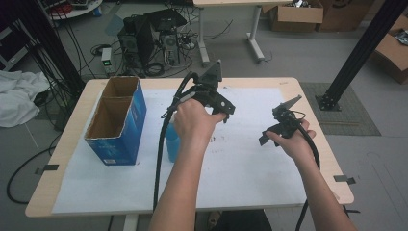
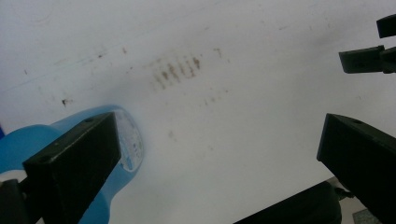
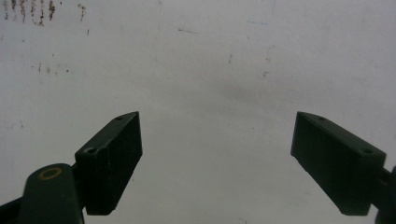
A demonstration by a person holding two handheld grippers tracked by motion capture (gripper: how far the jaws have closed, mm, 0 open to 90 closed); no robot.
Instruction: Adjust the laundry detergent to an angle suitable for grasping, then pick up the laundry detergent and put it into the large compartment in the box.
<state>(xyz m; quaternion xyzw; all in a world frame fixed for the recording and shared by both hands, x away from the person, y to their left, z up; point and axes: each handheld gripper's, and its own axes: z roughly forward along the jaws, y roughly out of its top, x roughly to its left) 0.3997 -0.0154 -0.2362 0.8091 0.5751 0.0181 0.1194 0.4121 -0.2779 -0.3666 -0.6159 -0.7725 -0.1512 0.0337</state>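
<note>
Wooden table (image 1: 308, 103) covered by stained white sheet (image 1: 250, 159); grey floor beyond holds computer tower (image 1: 137, 41) and cardboard boxes (image 1: 296, 14); left gripper (image 1: 211, 98) and right gripper (image 1: 281, 126) both spread, nothing between; blue bottle (image 1: 172, 143) under left forearm, beside open blue carton (image 1: 118, 120).

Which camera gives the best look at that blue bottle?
The left gripper view: the bottle is close, its label visible beside the open left claw. The high view shows a blue sliver behind the forearm. The right gripper view faces white table cover.
</note>
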